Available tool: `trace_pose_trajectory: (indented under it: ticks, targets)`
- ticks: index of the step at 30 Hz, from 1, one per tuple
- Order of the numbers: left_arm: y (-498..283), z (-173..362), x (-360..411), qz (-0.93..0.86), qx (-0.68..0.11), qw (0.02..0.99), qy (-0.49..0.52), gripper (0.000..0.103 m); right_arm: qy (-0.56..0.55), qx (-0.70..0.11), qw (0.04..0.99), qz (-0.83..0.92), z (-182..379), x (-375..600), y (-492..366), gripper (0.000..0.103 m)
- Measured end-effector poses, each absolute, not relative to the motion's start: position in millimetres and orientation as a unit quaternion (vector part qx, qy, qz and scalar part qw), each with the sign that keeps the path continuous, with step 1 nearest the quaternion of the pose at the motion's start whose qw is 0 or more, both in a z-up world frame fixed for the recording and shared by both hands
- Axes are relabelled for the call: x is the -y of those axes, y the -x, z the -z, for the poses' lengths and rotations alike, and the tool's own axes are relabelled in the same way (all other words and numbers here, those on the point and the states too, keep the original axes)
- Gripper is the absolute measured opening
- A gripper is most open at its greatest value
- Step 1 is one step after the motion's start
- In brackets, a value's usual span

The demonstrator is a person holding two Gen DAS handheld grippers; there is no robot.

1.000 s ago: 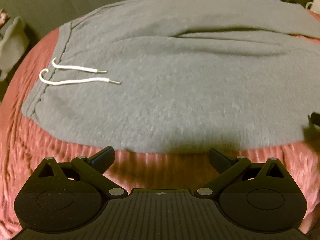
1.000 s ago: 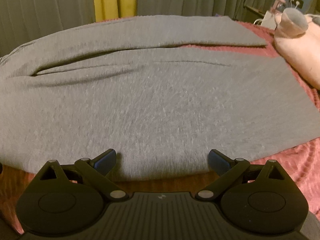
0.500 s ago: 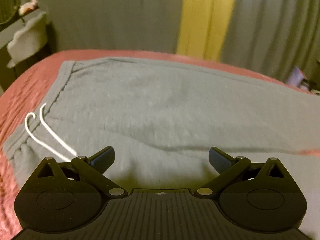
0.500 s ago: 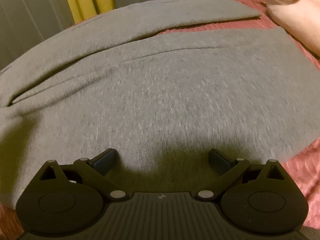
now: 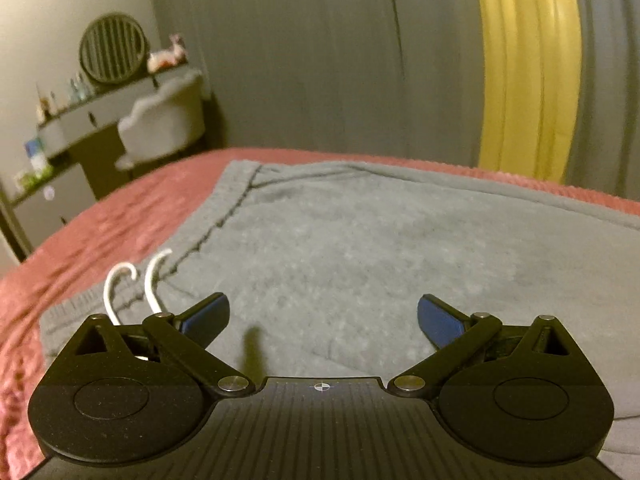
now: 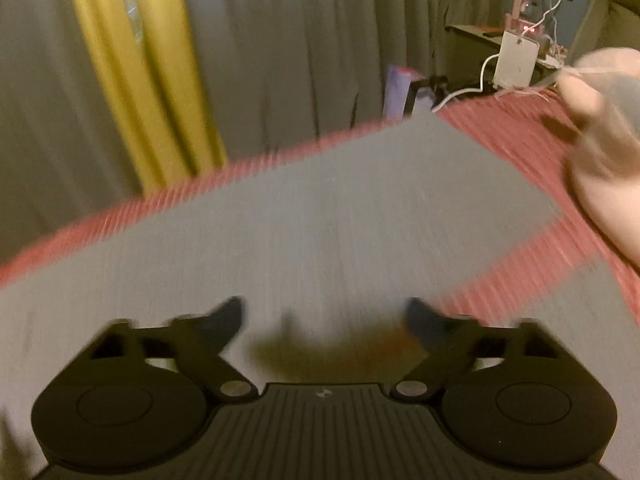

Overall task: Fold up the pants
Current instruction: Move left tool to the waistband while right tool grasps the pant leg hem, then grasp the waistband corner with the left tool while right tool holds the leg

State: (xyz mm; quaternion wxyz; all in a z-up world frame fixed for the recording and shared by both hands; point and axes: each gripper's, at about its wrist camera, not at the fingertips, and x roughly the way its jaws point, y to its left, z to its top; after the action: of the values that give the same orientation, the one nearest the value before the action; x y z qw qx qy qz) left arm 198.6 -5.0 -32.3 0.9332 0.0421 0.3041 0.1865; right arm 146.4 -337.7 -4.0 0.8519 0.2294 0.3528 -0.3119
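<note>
Grey sweatpants point(image 5: 360, 248) lie spread flat on a red bedspread point(image 5: 120, 216). In the left wrist view the waistband is at the left, with two white drawstrings point(image 5: 150, 284) beside my left finger. My left gripper point(image 5: 323, 316) is open and empty, low over the upper part of the pants. In the blurred right wrist view my right gripper point(image 6: 324, 316) is open and empty over the far leg point(image 6: 320, 208), whose cuff end points to the upper right. The red bedspread point(image 6: 516, 148) shows beyond it.
Grey and yellow curtains point(image 5: 524, 68) hang behind the bed. A desk with a white chair point(image 5: 164, 120) stands at the left. A pale pillow point(image 6: 608, 184) lies at the right, with a nightstand, a white box and cables point(image 6: 516, 56) behind it.
Both grippers have moved forward over the pants and tilted up, so the curtains and room now fill the upper views. Both stay open. The right view is blurred by motion.
</note>
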Motion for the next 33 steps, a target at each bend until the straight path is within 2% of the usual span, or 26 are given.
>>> trace_pose_trajectory:
  ticks: [2, 6, 8, 10, 14, 19, 21, 23, 24, 25, 28, 33]
  targets:
    - [-201, 39, 6, -0.189, -0.301, 0.933, -0.052, 0.103, -0.268, -0.354, 0.828, 0.342, 14, 370, -191, 0.057]
    - [-212, 50, 1, -0.193, -0.301, 0.932, -0.05, 0.103, -0.326, -0.339, 0.801, 0.37, 30, 408, -249, 0.058]
    - [-213, 57, -1, -0.194, -0.304, 0.931, -0.053, 0.103, -0.339, -0.34, 0.791, 0.379, 39, 417, -268, 0.069]
    - [-212, 62, -2, -0.194, -0.296, 0.934, -0.046, 0.103, -0.343, -0.349, 0.774, 0.401, 47, 428, -285, 0.073]
    - [-215, 67, -7, -0.189, -0.299, 0.935, -0.02, 0.103, -0.363, -0.351, 0.753, 0.422, 66, 439, -300, 0.075]
    - [-214, 68, -12, -0.18, -0.303, 0.936, -0.001, 0.103, -0.325, -0.376, 0.751, 0.434, 73, 447, -315, 0.074]
    - [-214, 69, -14, -0.177, -0.304, 0.936, 0.006, 0.103, -0.326, -0.369, 0.749, 0.443, 70, 446, -312, 0.06]
    - [-215, 70, -17, -0.171, -0.306, 0.936, 0.017, 0.103, -0.31, -0.367, 0.755, 0.446, 66, 441, -304, 0.019]
    - [-216, 70, -18, -0.169, -0.308, 0.936, 0.022, 0.103, -0.308, -0.366, 0.759, 0.441, 63, 438, -297, 0.01]
    - [-216, 70, -21, -0.165, -0.311, 0.936, 0.031, 0.103, -0.31, -0.361, 0.767, 0.43, 58, 434, -287, 0.006]
    - [-220, 69, -32, -0.147, -0.325, 0.933, 0.057, 0.103, -0.292, -0.327, 0.807, 0.395, 37, 420, -240, 0.006]
    - [-217, 60, -39, -0.132, -0.317, 0.936, 0.077, 0.103, -0.299, -0.256, 0.848, 0.354, 7, 380, -105, 0.006]
